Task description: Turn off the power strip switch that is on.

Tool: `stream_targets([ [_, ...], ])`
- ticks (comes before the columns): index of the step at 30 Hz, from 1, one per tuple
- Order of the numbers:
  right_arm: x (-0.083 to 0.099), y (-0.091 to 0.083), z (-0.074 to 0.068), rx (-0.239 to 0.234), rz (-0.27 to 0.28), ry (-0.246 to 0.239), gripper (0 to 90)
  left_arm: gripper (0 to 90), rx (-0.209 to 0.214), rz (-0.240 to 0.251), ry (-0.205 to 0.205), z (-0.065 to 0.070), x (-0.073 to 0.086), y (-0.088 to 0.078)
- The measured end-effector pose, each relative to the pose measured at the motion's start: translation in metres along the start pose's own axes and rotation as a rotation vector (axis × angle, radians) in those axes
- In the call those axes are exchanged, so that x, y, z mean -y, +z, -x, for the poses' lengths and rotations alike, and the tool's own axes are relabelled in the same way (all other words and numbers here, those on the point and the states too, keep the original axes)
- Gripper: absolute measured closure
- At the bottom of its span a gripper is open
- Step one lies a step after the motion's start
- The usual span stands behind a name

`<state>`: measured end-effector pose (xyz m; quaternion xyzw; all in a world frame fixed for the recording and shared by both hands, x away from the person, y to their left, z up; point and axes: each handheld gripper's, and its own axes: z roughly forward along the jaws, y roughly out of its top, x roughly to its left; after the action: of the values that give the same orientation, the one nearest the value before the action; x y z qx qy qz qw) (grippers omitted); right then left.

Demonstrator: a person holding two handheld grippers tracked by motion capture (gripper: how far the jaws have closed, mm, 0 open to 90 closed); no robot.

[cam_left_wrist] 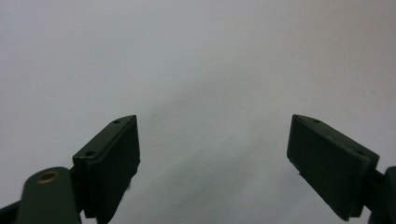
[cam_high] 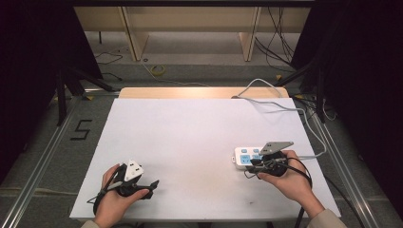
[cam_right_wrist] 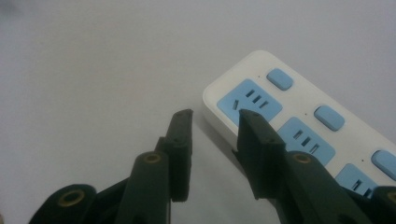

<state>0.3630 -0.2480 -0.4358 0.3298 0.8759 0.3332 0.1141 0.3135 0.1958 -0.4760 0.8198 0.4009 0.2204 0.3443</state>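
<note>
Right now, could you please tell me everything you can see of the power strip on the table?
The power strip is white, plastic-looking, with light blue socket faces and a blue button beside each. It lies flat near the table's right edge, a grey cable running off towards the far edge. The right gripper, jaws apart, hangs over its near end; whether they touch is unclear.

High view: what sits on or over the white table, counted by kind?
Power strip, white with blue sockets: 1
Grey cable trailing from the strip: 1
Hand-held claws: 2, left claw and right claw
Total: 4
</note>
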Motion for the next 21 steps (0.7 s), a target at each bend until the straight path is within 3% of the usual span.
stream_targets([
  [21, 0.017, -0.004, 0.001, -0.012, 0.065, 0.007, 51.3, 16.9, 0.002, -0.002, -0.008, 0.000, 0.000, 0.001],
])
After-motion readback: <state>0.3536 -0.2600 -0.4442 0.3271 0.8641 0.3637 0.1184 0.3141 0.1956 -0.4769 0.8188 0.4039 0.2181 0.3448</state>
